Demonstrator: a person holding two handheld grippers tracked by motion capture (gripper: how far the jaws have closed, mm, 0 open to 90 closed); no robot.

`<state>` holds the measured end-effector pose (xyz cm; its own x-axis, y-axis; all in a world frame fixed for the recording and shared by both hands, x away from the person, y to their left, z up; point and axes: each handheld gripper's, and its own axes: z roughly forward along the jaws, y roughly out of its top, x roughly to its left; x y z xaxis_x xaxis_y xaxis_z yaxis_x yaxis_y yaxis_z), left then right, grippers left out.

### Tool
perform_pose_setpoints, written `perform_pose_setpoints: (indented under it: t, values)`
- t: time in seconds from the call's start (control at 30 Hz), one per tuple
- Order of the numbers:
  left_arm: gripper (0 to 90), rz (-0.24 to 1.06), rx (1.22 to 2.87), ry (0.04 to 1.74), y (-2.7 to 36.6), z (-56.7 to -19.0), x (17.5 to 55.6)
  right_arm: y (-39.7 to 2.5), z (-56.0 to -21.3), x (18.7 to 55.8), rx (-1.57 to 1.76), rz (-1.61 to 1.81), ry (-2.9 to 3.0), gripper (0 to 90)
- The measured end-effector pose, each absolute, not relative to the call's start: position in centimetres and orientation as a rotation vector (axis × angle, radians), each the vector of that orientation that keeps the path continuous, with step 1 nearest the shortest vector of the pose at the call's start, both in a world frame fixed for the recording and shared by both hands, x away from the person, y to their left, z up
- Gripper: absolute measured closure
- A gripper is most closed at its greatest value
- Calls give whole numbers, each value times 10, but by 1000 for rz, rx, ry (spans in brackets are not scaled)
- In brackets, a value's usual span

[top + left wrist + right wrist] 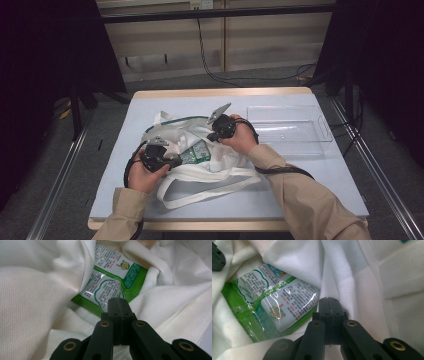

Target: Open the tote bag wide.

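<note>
Pressed together are the jaws of both grippers: the left gripper [117, 305] meets at the near edge of a green snack packet [110, 287], though whether it actually pinches the film I cannot tell, and the right gripper [329, 305] closes against a fold of the white cloth bag [352, 272], seemingly nipping it. That bag [200, 170] lies crumpled near the middle of the table [320, 185], toward its front edge, with the packet showing in its open mouth between the two grippers; a clear plastic tray [290, 131] sits at the back right. I judge the packet light, crinkly and slippery, so a flat sealed edge would be the best hold; the bag is soft and limp and will sag wherever it is not held up. Most of the packet is buried under cloth, and its print is too small to read.
</note>
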<state>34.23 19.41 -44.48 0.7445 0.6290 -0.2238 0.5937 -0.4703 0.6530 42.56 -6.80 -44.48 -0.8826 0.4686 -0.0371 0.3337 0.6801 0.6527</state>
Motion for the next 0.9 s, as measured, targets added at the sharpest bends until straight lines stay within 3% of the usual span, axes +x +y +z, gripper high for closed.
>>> perform_pose_setpoints:
  t: [0.9]
  values:
    - [900, 9, 2222, 928, 200, -456, 330, -77, -451, 432, 782, 1009, 2612, 900]
